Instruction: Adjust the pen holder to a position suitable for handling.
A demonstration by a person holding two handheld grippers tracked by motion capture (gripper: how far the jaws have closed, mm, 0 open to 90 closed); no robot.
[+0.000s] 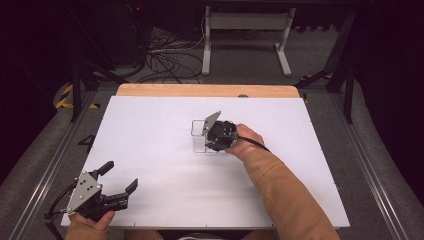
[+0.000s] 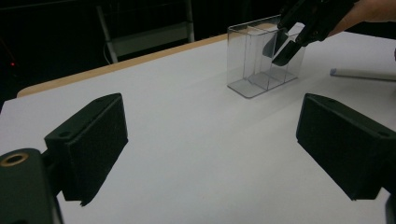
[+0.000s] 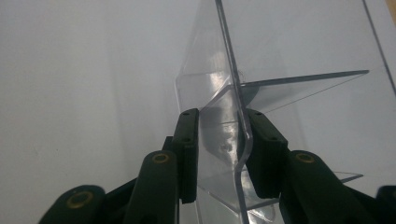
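High view: a person seated at a white desk (image 1: pixel 165 165) works a hand-held claw in each hand. The right claw (image 1: pixel 216 137) sits near the middle of the desk, at a clear plastic organizer (image 1: pixel 199 135) that stands upright on the white surface, well away from every edge. The person's right hand (image 1: pixel 245 141) wraps the tool from behind, an orange-tan sleeve (image 1: pixel 285 192) trailing back toward the lower edge of the picture. The left claw (image 1: pixel 120 181) rests low at the near left corner of the desk, well apart from the organizer, its jaws spread wide with nothing between them.

Left gripper view: the left claw (image 2: pixel 212 149) looks across bare desk between its two parted black jaws. Farther off stands the organizer (image 2: pixel 264 58), its inner dividers splitting it into narrow compartments, with the right claw (image 2: pixel 282 46) reaching down into its open top from the upper right. A thin pale pen-like object (image 2: pixel 362 74) lies on the desk just to the right of the organizer; what it is cannot be made out.

Right gripper view: the right claw (image 3: pixel 219 149) straddles one clear wall of the organizer (image 3: pixel 224 93), one jaw on each side of the panel. The jaw on the right of this view presses against the plastic, while a narrow gap shows between the panel and the other jaw, so the jaws stand nearly closed around the wall and whether the grip is firm cannot be told.
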